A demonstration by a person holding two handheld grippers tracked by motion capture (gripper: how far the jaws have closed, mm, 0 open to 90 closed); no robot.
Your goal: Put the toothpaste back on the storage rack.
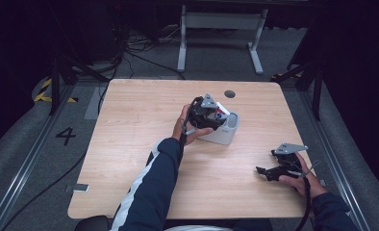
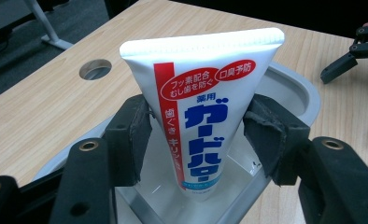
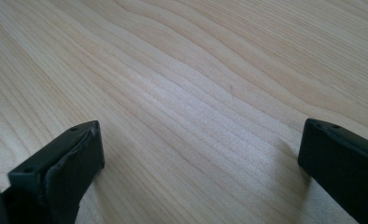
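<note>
Wooden table [image 1: 144,144]: toothpaste tube [image 2: 205,107] is gripped upright by left tool [image 2: 198,133] over grey bin [image 2: 299,88], centre-far; release still pending. Right tool [image 3: 198,154] is held open, idle, near right.

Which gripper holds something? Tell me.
The left gripper: its jaws clamp a toothpaste tube over the grey bin. The right gripper is open above bare table.

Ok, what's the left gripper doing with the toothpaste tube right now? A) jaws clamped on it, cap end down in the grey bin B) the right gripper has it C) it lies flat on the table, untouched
A: the left gripper has its jaws pressed on both sides of the toothpaste tube, cap end down inside the grey bin.
</note>
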